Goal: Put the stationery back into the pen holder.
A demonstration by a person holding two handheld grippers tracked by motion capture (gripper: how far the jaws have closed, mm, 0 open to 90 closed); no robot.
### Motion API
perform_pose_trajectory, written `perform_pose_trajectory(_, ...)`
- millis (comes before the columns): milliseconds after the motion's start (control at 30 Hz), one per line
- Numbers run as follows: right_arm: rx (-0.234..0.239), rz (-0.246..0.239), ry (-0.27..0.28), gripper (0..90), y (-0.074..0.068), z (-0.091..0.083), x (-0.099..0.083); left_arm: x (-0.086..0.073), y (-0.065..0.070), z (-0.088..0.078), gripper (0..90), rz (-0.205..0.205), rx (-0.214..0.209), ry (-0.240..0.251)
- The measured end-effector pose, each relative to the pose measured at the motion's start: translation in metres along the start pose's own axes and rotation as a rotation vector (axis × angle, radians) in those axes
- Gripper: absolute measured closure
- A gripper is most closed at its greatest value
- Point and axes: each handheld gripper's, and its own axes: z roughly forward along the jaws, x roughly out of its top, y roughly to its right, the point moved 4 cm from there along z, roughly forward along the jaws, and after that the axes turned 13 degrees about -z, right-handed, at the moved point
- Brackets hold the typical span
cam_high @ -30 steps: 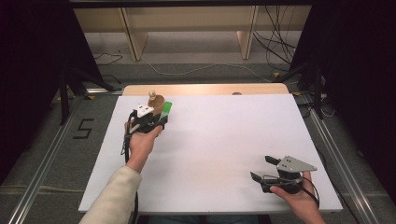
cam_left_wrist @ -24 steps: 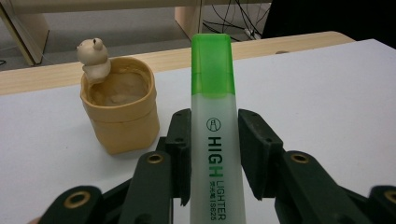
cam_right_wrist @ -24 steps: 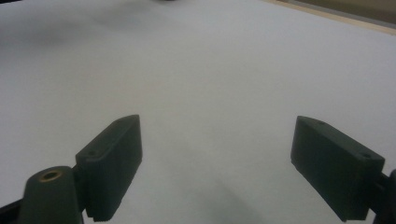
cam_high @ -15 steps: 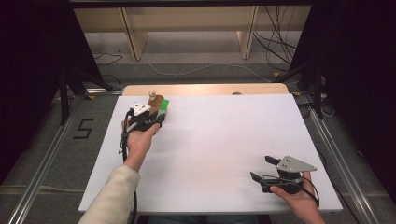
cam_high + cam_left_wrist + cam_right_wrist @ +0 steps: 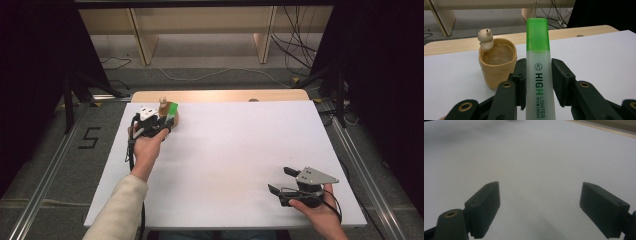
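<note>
A green-capped highlighter stands upright between the jaws of my left gripper, which is shut on its white barrel. Just left of it stands a tan cup with a small bear figure on its rim. From above, my left gripper sits at the table's far left corner with the highlighter beside the cup. My right gripper rests near the front right edge, open, with nothing between its jaws.
The white table top spreads between the two hands, with a wooden strip along its far edge. Wooden shelf legs and cables lie on the floor beyond. Metal rails run along both sides of the table.
My left gripper has carried the highlighter a little farther away, closer to the cup. The right gripper has stayed put.
</note>
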Motion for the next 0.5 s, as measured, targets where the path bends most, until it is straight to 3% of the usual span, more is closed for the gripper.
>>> perform_pose_trajectory(500,-0.002,0.005,0.003,17.5,0.000,0.000,0.000,0.016,-0.005,0.008,66.7,-0.014,0.008,0.022)
